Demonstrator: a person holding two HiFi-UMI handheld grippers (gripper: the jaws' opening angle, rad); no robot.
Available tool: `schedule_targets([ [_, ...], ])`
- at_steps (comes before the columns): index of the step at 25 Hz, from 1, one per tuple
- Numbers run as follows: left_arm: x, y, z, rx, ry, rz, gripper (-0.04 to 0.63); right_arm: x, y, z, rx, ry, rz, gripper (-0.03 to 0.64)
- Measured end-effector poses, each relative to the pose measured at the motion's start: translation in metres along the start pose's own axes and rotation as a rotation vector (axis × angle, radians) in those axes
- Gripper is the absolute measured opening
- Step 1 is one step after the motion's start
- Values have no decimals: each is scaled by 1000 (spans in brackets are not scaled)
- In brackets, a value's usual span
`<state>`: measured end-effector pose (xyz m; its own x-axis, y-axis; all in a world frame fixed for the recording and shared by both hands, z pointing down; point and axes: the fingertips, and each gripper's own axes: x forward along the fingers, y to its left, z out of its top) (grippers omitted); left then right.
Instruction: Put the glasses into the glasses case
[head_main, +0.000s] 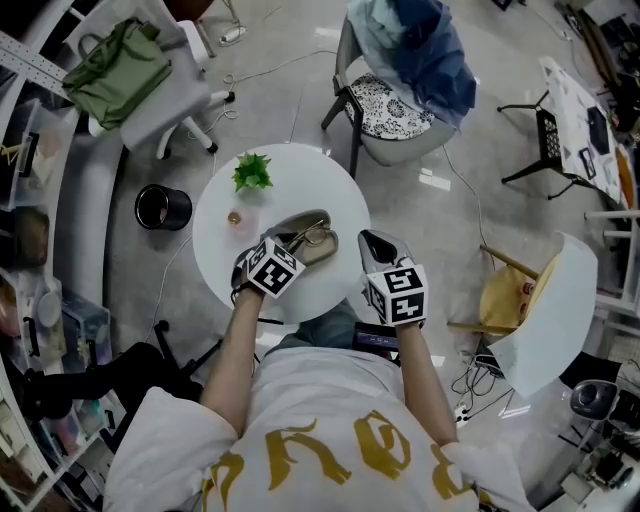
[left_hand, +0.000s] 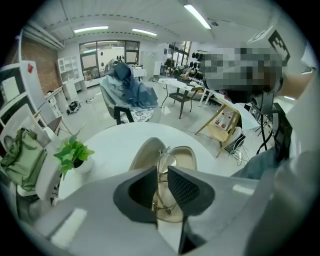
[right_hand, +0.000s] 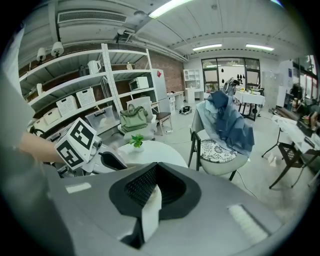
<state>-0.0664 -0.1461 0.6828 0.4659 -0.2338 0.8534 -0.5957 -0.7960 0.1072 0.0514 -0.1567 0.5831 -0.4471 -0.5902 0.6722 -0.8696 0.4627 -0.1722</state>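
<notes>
An open beige glasses case (head_main: 322, 222) lies near the middle of the round white table (head_main: 215, 195). In the left gripper view both halves of the case (left_hand: 189, 156) show just past the jaws. Thin wire-framed glasses (left_hand: 167, 160) stand on edge over the case, and my left gripper (left_hand: 161, 172) is shut on them near their lower end. From the head view the left gripper (head_main: 290, 244) points at the case's near end, where the glasses (head_main: 316, 237) show. My right gripper (head_main: 375, 243) hovers at the table's right edge, beside the case, shut on nothing (right_hand: 156, 167).
A small potted plant (head_main: 252, 172) and a tiny pink object (head_main: 234, 217) sit on the table's far left. A chair draped in blue clothes (head_main: 410, 70) stands beyond the table. A black bin (head_main: 163, 207) is on the floor to the left, and a wooden stool (head_main: 505, 295) to the right.
</notes>
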Motion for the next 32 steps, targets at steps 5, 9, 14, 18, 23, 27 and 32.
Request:
schedule_targets([
  [5,-30,2,13,12,-91,77,39,-12,16,4,2,-38,12,23],
  [9,-62,7,27,-37,-208,135,9,-22,30,11,-25,-69,19,23],
  [14,-97,5,35,-90,-314,178,2,-36,44,18,-47,-118,13,23],
  [18,-121,-12,45,-169,-408,96,0,-48,52,25,-61,-153,7,23],
  [23,-147,-21,53,-202,-504,101,0,-62,65,36,-42,-221,29,23],
  [27,-176,-16,62,-248,-633,135,0,-69,76,46,-47,-262,46,23],
  [32,-200,-22,67,-291,-742,86,0,-74,79,42,-32,-267,35,23],
])
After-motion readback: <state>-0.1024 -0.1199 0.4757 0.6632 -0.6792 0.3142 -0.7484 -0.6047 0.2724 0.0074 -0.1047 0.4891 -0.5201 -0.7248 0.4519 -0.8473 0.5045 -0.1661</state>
